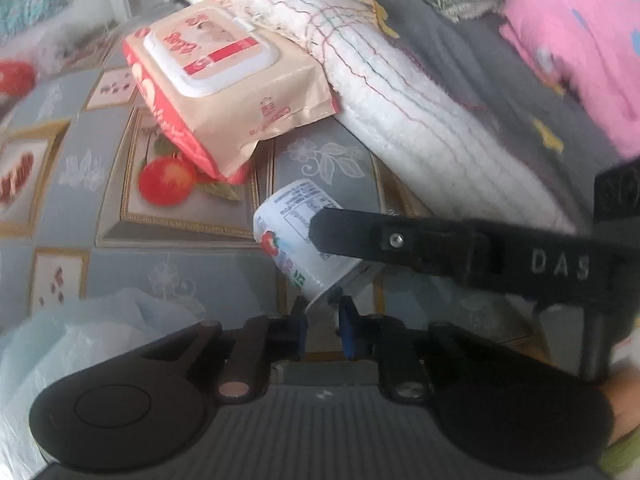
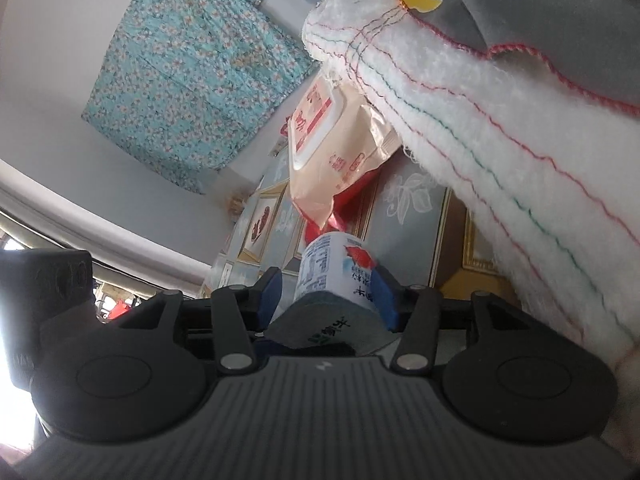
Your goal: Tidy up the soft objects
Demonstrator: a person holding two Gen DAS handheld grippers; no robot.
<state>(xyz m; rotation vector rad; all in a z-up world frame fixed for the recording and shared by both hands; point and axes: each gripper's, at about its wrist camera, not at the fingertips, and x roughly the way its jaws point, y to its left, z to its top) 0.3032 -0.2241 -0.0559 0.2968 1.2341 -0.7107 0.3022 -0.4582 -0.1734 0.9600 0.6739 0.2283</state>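
Observation:
A small white yoghurt cup [image 1: 292, 236] with a red fruit print hangs tilted above the tablecloth, base pointing away from me. My left gripper [image 1: 325, 326] points steeply down, its blue pads drawn close on the edge of the cup's rim. From the right, a black finger [image 1: 360, 236] of the other gripper lies across the cup's wall. In the right wrist view the cup [image 2: 336, 272] sits between the blue pads of my right gripper [image 2: 328, 284], its lid facing the camera. Soft items lie beyond: a white towel [image 1: 400, 112] and a wet-wipes pack [image 1: 224, 80].
Grey cloth [image 1: 480, 52] covers the towel, with a pink garment [image 1: 580, 60] at the far right. A pale plastic bag [image 1: 80, 344] bulges at the lower left. The patterned tablecloth [image 1: 180, 248] shows between them. A teal floral cloth [image 2: 192, 80] hangs on the wall.

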